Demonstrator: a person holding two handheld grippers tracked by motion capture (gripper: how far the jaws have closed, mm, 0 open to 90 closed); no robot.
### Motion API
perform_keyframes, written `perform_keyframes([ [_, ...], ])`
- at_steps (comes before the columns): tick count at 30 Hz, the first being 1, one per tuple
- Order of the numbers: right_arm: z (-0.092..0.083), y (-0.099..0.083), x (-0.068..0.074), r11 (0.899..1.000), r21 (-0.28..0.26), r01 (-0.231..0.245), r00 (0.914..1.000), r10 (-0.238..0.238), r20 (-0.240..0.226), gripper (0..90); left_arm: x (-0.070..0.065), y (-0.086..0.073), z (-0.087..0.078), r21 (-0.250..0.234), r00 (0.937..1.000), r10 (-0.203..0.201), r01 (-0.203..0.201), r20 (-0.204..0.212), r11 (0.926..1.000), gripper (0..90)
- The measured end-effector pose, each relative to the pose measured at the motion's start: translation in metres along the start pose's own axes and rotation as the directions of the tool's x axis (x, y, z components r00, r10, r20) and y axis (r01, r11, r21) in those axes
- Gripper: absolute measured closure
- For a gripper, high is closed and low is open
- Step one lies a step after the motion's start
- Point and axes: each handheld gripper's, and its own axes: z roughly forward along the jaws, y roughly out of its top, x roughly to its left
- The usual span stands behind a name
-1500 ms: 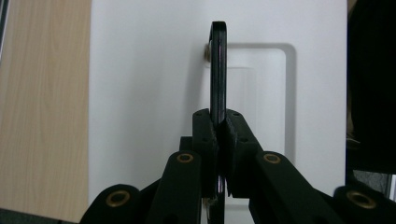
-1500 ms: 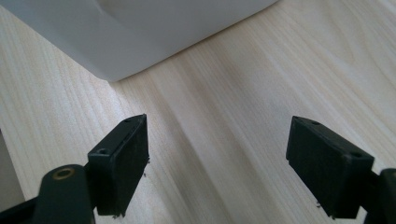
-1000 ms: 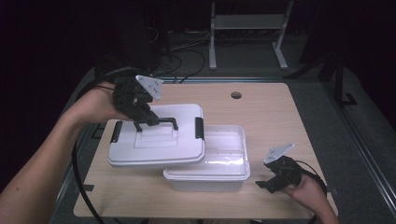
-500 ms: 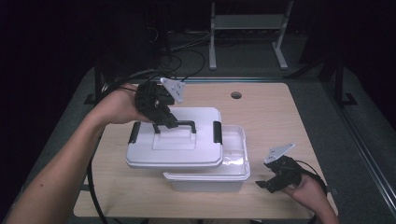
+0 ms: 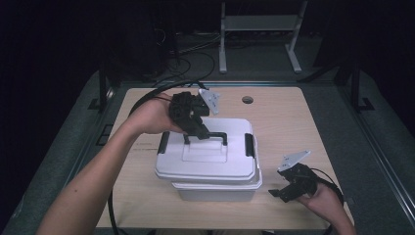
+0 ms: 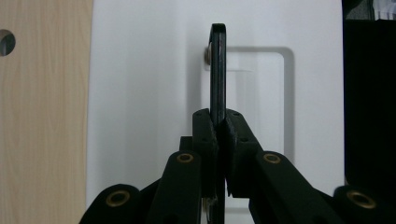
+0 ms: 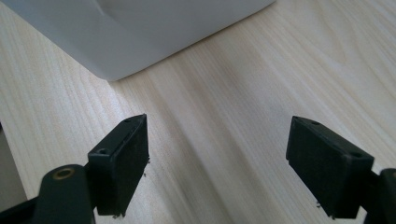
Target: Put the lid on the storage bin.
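Nearly there: left gripper [image 5: 195, 128] clamps the lid's handle [image 6: 217, 74] over the box [image 5: 215, 190] (right gripper [image 5: 288, 188] wide); seating and latching remain.

The left forearm reaches in from the lower left, bare and bent at the wrist, its hand wrapped round the left gripper [image 5: 192, 128], which points downward and to the right. Its jaws are pinched together on a thin black handle [image 6: 217, 70]. The right hand [image 5: 323, 198] sits low at the right, palm up, cradling the right gripper [image 5: 281, 188], whose jaws stand wide apart with nothing between them.
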Motion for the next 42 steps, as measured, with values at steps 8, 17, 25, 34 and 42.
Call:
perform_keyframes([
  [8,-0.002,-0.001,-0.001,1.000,-0.003,0.000,1.0000,0.000,0.002,20.6,0.005,0.015,0.023,0.031,0.9999,0.004,-0.004,0.012,0.9995,84.4],
  [17,-0.004,-0.002,0.000,1.000,-0.007,-0.002,1.0000,0.002,0.005,20.6,0.010,0.020,0.037,0.063,0.9996,-0.009,0.007,0.025,0.9980,84.3],
  [25,-0.005,-0.001,0.000,1.000,-0.008,0.000,1.0000,0.000,0.005,20.6,0.012,0.019,0.045,0.056,0.9986,-0.030,0.027,0.043,0.9981,84.4],
  [34,-0.004,-0.001,0.000,1.000,-0.007,0.002,1.0000,-0.002,0.008,20.6,0.012,0.019,0.052,0.078,0.9984,-0.027,0.023,0.049,0.9967,84.2],
  [42,-0.004,-0.001,0.000,1.000,-0.006,0.003,1.0000,-0.003,0.008,20.6,0.011,0.016,0.055,0.073,0.9975,-0.037,0.032,0.061,0.9968,83.1],
])
